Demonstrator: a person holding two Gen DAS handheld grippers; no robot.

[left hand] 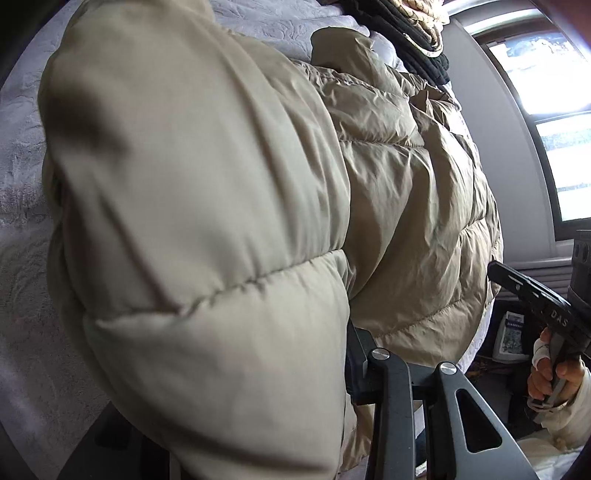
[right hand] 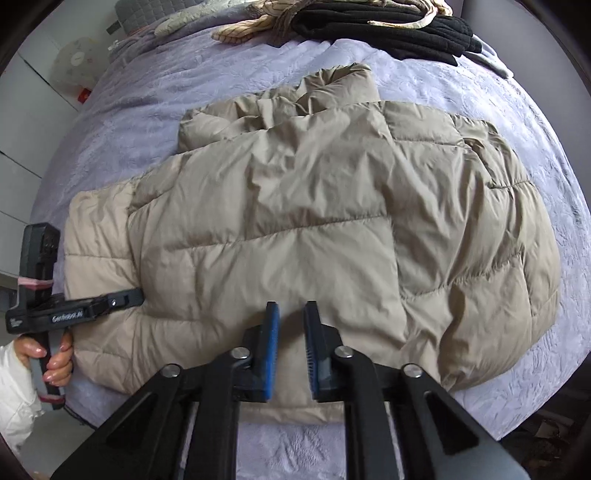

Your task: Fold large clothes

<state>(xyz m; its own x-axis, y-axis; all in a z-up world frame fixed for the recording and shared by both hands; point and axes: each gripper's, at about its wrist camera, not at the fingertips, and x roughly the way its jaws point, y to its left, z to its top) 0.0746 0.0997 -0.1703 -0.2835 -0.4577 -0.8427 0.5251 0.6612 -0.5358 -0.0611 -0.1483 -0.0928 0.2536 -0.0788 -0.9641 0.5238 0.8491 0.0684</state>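
Left claw [right hand: 133,294] first: closed, by the look of its drawn-in linkages, on the near left edge of the beige puffer jacket [right hand: 295,206], just where the sleeve meets the body. Fingertips buried in padding in its own view, so bite depth impossible to judge. Seen from that wrist, a fat quilted roll of sleeve heaped right against the lens.

Moving right: jacket lying flat across the lavender bed [right hand: 517,406], back upward, collar toward the far side, hem toward the near edge. Left sleeve stretched out flat past the body; right side already doubled over and lumpy.

Further right: right claw [right hand: 291,325] poised over the hem near its middle, blue pads apart, nothing between them, not clearly touching the fabric.

Far side of the bed, right of centre: pile of dark clothes [right hand: 406,29], well apart from the jacket.

Judged step: bringing the left sleeve or side panel over the body.

Risks from here:
- Slick shell fabric, springy fill; a shallow pinch likely to slip out mid-lift, dropping the sleeve short of the fold line.
- Grabbing only the top layer, leaving the lower layer behind and twisting the panel.
- Trapped air pushing the fold open again unless pressed down by the free claw.
- Pulling sideways without pinning the hem, dragging the whole jacket, bedcover included, toward the near edge.
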